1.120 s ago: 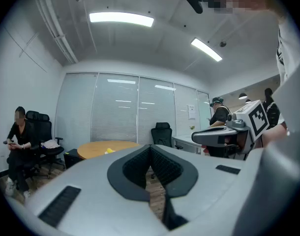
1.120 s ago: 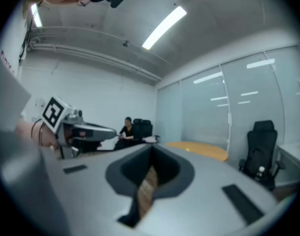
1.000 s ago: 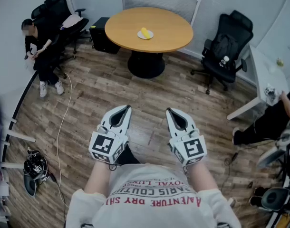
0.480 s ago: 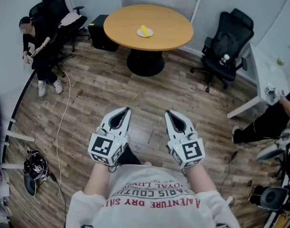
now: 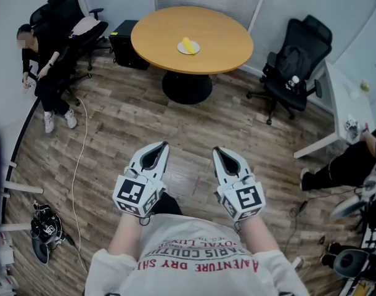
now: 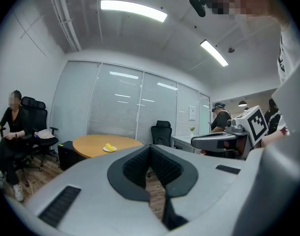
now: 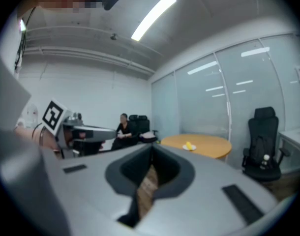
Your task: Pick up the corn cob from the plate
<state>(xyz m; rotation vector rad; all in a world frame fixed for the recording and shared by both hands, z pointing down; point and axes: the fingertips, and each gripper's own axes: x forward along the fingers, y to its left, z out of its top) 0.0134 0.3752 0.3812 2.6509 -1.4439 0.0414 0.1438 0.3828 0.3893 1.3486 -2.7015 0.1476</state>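
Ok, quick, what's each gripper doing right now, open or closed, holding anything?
Left gripper: closed, holding nothing.
Right gripper: closed, holding nothing.

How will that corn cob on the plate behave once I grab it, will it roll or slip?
The corn cob looks long and rounded, so it will probably roll on the small plate if nudged sideways. It likely stays stiff when squeezed. Its surface is too far off to judge; gripping across its middle seems safest.

The corn cob [image 5: 187, 44] is yellow, its plate [image 5: 196, 49] white, the table [image 5: 225, 39] orange-tan, the floor [image 5: 126, 122] brown-planked.
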